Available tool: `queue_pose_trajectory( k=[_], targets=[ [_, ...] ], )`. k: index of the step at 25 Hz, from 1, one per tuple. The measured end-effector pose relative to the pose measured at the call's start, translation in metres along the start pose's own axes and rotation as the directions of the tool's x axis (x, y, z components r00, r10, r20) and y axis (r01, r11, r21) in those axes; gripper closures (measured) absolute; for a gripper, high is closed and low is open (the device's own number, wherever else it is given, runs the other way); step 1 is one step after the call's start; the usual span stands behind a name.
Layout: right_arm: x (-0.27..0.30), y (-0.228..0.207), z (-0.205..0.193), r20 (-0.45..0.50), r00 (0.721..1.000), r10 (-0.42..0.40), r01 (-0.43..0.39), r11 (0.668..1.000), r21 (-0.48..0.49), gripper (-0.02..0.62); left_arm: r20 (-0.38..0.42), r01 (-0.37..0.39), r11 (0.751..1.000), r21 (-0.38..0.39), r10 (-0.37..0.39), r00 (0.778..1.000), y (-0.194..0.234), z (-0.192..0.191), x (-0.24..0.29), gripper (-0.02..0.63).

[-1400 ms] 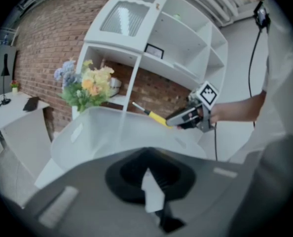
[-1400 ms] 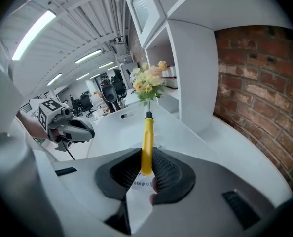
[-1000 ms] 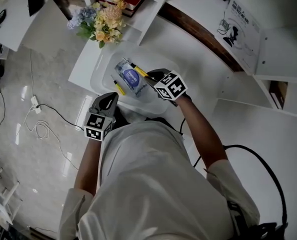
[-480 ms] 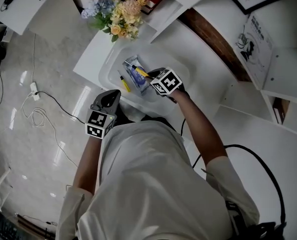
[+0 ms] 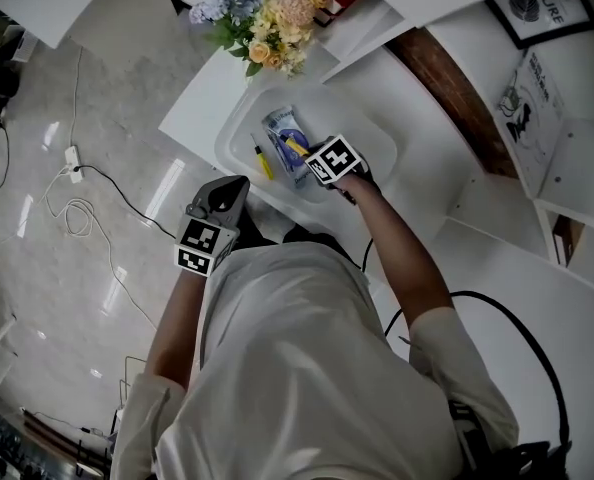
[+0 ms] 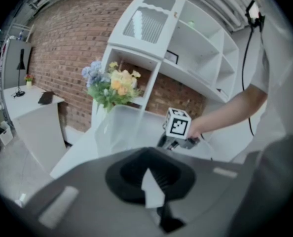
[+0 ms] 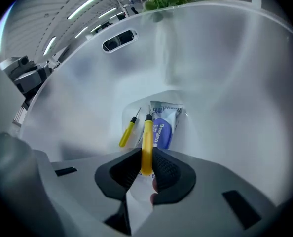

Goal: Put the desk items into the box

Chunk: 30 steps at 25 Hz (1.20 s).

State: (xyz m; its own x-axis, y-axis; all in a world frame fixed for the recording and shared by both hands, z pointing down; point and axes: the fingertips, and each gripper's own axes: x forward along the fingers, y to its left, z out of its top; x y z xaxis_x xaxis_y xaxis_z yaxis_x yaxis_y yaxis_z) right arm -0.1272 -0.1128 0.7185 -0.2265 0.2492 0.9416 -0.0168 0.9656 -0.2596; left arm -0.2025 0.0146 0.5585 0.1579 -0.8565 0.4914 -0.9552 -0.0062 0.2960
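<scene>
A translucent plastic box stands on the white desk. On its floor lie a blue and white packet and a small yellow screwdriver. My right gripper points steeply down inside the box, shut on a second yellow screwdriver whose tip hangs just above the packet. The small screwdriver lies just left of it. My left gripper hovers at the box's near edge, jaws together with nothing in them. From the left gripper view I see the box wall and the right gripper's marker cube.
A bunch of flowers stands just behind the box, at the desk's far edge. White shelves with a framed picture rise to the right. A cable lies on the floor at left. The person's body fills the lower middle.
The right gripper has sunk into the box with the yellow screwdriver and tipped further downward. The left gripper has stayed near the box's front edge.
</scene>
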Motion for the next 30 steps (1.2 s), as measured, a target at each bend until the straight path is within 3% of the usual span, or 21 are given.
queue_pose_trajectory(
  k=[14,25,30],
  targets=[
    [-0.003,-0.004,0.008,0.038,0.998,-0.041,0.04,0.999,0.028,0.485,-0.002,0.018,1.0,0.008,-0.018,1.0,0.009,0.0,-0.006,0.603],
    [-0.045,0.009,0.023,0.205,0.976,-0.078,0.073,0.997,0.029,0.555,-0.002,0.056,0.998,0.042,-0.056,0.998,0.011,0.003,-0.009,0.603],
    [-0.082,0.026,0.03,0.308,0.946,-0.103,0.098,0.995,0.03,0.58,-0.005,0.09,0.994,0.067,-0.09,0.996,0.008,0.003,-0.01,0.603]
  ],
)
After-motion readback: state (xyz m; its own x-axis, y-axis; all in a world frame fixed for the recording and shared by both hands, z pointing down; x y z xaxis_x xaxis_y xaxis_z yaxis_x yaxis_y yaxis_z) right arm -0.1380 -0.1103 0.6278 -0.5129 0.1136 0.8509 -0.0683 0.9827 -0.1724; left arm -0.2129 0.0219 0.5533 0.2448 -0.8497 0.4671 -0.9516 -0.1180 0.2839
